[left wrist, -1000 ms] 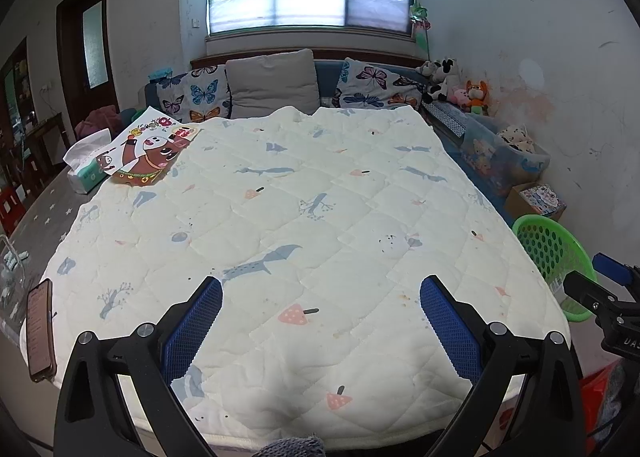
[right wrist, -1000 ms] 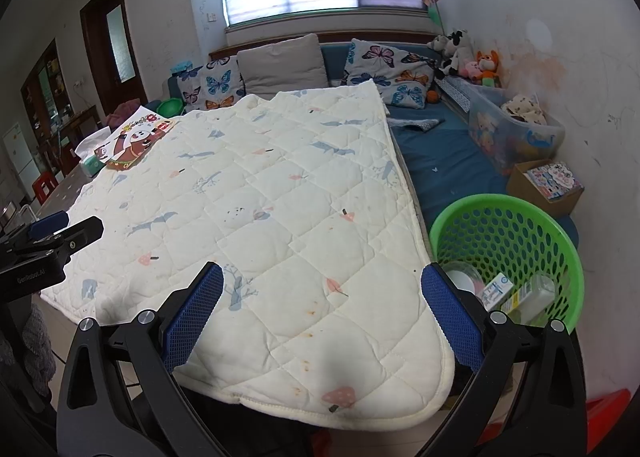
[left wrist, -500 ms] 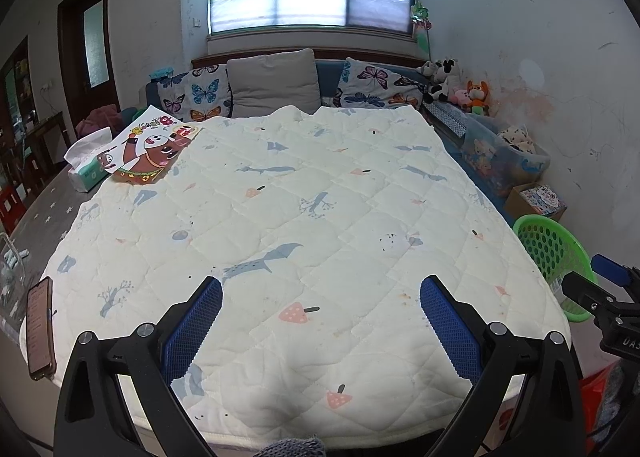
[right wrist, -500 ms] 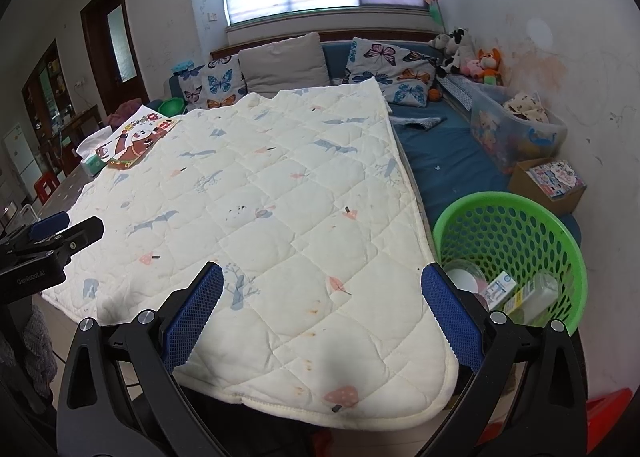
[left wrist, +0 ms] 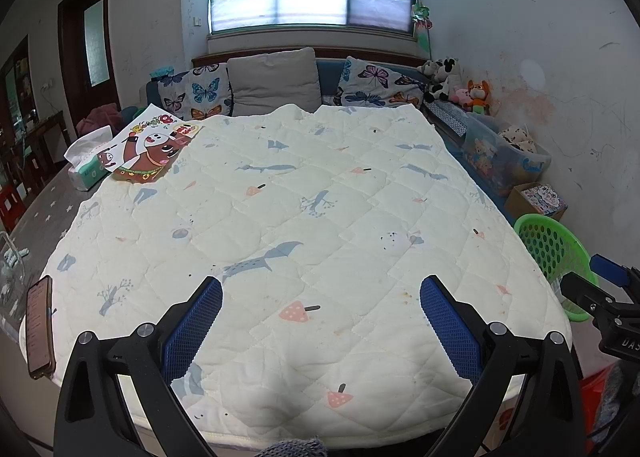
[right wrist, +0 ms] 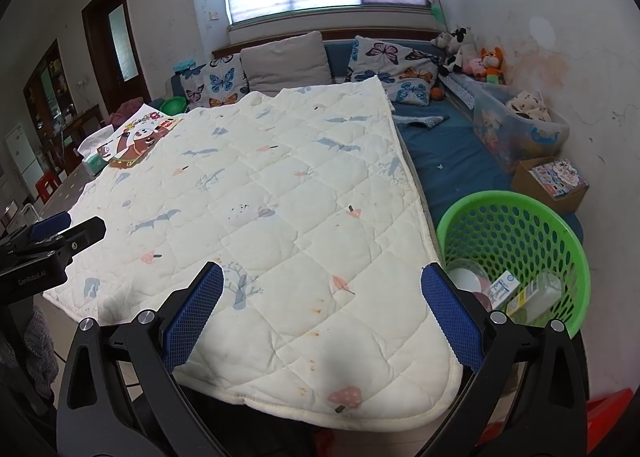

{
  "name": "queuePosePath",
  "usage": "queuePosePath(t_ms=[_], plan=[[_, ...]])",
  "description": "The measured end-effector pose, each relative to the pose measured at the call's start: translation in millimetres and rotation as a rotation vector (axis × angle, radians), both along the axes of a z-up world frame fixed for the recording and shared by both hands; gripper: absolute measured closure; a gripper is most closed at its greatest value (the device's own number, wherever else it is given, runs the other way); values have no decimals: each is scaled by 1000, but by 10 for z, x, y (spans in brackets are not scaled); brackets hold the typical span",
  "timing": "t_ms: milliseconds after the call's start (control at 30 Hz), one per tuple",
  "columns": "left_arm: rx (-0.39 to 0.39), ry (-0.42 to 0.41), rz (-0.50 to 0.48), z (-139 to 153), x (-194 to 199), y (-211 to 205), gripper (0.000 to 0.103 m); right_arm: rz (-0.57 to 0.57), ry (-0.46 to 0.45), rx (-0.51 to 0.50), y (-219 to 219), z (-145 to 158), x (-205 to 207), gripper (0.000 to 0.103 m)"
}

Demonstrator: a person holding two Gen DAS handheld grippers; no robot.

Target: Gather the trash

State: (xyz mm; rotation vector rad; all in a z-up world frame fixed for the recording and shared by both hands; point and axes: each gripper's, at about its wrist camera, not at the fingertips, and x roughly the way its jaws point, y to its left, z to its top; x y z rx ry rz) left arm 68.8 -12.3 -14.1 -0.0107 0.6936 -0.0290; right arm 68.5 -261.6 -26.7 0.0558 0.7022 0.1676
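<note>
A green plastic basket (right wrist: 516, 225) stands on the floor at the right of the bed and holds a small carton (right wrist: 502, 289), a clear box (right wrist: 540, 297) and a round lid (right wrist: 466, 277). It also shows in the left wrist view (left wrist: 552, 245). My left gripper (left wrist: 320, 321) is open and empty over the near edge of the white quilt (left wrist: 304, 217). My right gripper (right wrist: 320, 313) is open and empty over the quilt's near right corner (right wrist: 304, 217), just left of the basket.
A cartoon picture sheet (left wrist: 148, 149) and a tissue pack (left wrist: 88, 165) lie at the far left of the bed. A phone (left wrist: 38, 325) lies at the near left edge. Pillows (left wrist: 276, 81), soft toys (left wrist: 456, 85), a plastic bin (right wrist: 516, 125) and a cardboard box (right wrist: 556, 181) line the back and right.
Both grippers stay open and empty. The right wrist view has shifted slightly, so the basket sits a little lower and further right in it.
</note>
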Motion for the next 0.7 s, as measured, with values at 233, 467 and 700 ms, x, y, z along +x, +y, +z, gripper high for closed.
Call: queuePosePath(t_ms=[233,467,700], plan=[[0,0,-1,-2,1,2,7,0,0,0,11,-1,0,4],[0,0,-1,-4,-3,5,7,1,-1,2,9,-4,1,4],[2,-5,4,-41,-33,15,7,6,-2,-2,37,4,9,4]])
